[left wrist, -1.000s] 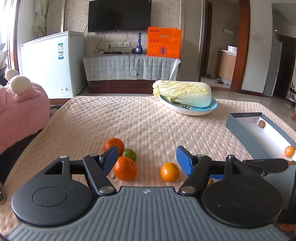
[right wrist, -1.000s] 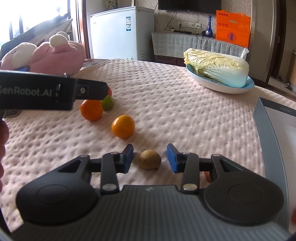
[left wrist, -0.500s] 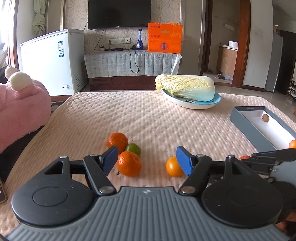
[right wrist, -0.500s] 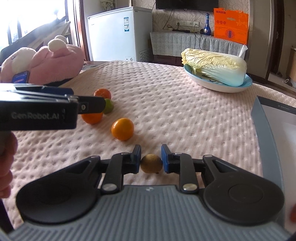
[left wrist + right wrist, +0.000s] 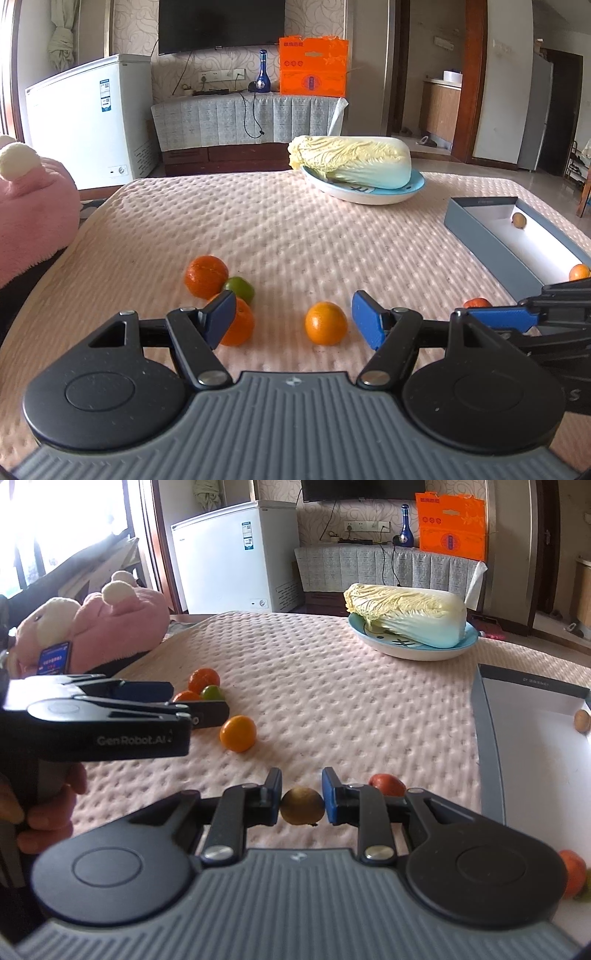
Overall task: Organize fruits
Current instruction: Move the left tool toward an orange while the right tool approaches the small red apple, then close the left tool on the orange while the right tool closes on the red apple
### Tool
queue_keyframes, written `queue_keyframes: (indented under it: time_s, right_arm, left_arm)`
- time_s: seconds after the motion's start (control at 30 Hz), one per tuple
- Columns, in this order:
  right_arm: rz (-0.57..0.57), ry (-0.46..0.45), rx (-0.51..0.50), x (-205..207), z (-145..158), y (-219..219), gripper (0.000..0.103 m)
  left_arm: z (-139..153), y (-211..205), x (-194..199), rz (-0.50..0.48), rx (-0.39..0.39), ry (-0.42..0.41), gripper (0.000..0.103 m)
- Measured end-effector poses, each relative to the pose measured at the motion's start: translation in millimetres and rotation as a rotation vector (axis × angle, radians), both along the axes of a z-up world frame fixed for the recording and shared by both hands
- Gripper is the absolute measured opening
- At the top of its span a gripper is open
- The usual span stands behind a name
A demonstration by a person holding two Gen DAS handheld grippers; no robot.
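Note:
My right gripper [image 5: 301,794] is shut on a small brown kiwi [image 5: 302,806] and holds it just above the pink tablecloth. My left gripper [image 5: 293,314] is open and empty, low over the table. An orange [image 5: 325,323] lies between its fingers, nearer the right one; it also shows in the right wrist view [image 5: 238,733]. A second orange [image 5: 236,323] sits behind the left finger, with a third orange [image 5: 206,276] and a green lime [image 5: 239,288] beyond. A small red fruit [image 5: 386,784] lies by the right gripper.
A grey box [image 5: 491,243] with a white inside stands at the right and holds a kiwi [image 5: 519,220] and an orange [image 5: 579,272]. A blue plate [image 5: 369,192] with a cabbage [image 5: 351,160] is at the back. A pink plush toy [image 5: 92,627] lies at the left edge.
My right gripper closed on the kiwi and lifted it slightly. My left gripper shifted so the loose orange now sits between its open fingers.

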State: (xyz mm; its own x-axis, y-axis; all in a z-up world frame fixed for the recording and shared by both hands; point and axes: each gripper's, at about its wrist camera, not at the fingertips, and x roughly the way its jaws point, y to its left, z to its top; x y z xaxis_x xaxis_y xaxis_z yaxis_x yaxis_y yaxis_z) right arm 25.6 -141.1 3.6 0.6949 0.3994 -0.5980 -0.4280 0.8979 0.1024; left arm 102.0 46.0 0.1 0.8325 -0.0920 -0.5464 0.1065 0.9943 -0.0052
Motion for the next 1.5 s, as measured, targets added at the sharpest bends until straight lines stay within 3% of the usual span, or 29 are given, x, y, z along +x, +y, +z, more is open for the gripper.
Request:
queue_keyframes:
  time_s: [0.23, 0.43, 0.5, 0.53, 0.57, 0.73, 1.0, 1.5]
  right_arm:
    - [0.012, -0.007, 0.002, -4, 4, -3, 0.027]
    - [-0.047, -0.109, -0.116, -10, 7, -5, 0.028]
    - [-0.073, -0.106, -0.133, -7, 4, -8, 0.038]
    - [-0.088, -0.107, -0.143, -6, 2, -9, 0.053]
    - [-0.105, -0.111, -0.159, -5, 0, -8, 0.058]
    - [-0.127, -0.080, -0.183, 5, -10, -5, 0.058]
    - [-0.144, -0.044, -0.231, 16, -26, 0, 0.058]
    - [-0.155, -0.072, -0.184, 13, -17, -10, 0.057]
  left_arm:
    - [-6, -14, 8, -0.011, 0.007, 0.016, 0.074]
    - [-15, -34, 11, -0.063, 0.027, 0.027, 0.074]
    - [-19, -38, 16, -0.060, 0.034, 0.049, 0.074]
    - [-20, -40, 18, -0.061, 0.032, 0.053, 0.074]
    - [-22, -41, 20, -0.055, 0.035, 0.055, 0.073]
    - [-33, -36, 30, -0.025, 0.009, 0.105, 0.073]
    - [-36, -28, 36, -0.016, -0.029, 0.112, 0.069]
    - [-35, -29, 37, -0.019, -0.024, 0.106, 0.058]
